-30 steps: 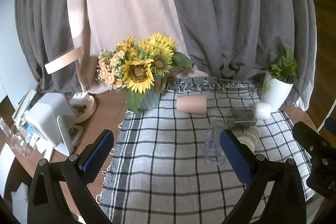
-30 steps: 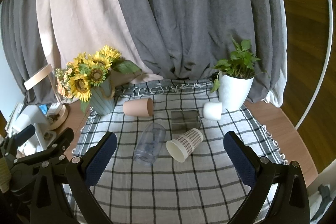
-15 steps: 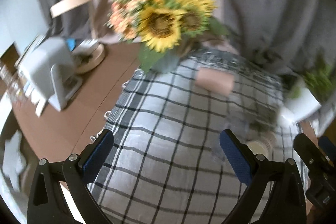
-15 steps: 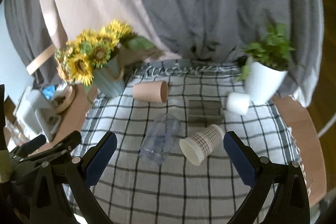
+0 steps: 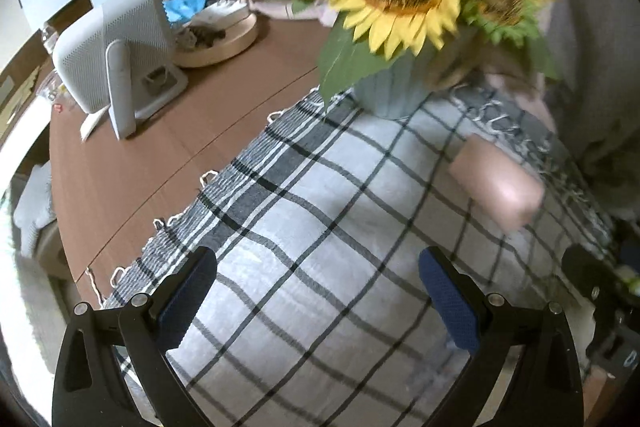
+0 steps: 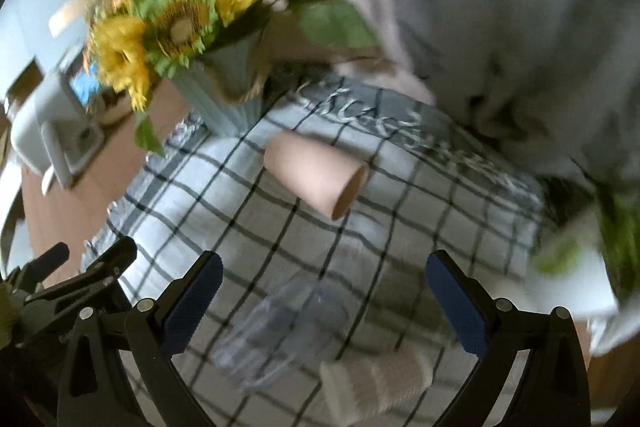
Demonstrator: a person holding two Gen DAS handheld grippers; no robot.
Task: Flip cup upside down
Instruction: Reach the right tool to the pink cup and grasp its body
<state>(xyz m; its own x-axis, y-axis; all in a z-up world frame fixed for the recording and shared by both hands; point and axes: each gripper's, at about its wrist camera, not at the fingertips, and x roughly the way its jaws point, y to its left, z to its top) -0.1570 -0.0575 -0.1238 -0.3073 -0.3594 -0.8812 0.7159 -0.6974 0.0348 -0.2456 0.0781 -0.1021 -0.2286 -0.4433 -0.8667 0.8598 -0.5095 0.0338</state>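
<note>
A pink paper cup (image 6: pixel 316 179) lies on its side on the checked cloth (image 6: pixel 240 227), mouth toward the right; it also shows in the left wrist view (image 5: pixel 498 187). A clear plastic cup (image 6: pixel 276 335) and a patterned paper cup (image 6: pixel 376 387) lie on their sides between the right gripper's fingers, below it. My right gripper (image 6: pixel 324 303) is open and empty above them. My left gripper (image 5: pixel 320 299) is open and empty over bare cloth (image 5: pixel 304 259), with the pink cup ahead to its right.
A blue vase of sunflowers (image 5: pixel 396 83) stands at the cloth's back left; it also shows in the right wrist view (image 6: pixel 224 87). A white device (image 5: pixel 116 55) and a wooden lamp base (image 5: pixel 216 35) sit on the brown table (image 5: pixel 160 147). A white plant pot (image 6: pixel 572 279) stands at the right.
Both grippers have moved forward and lower toward the table, so the flowers and cups look larger and nearer. Both views are blurred by motion. Both grippers stay open.
</note>
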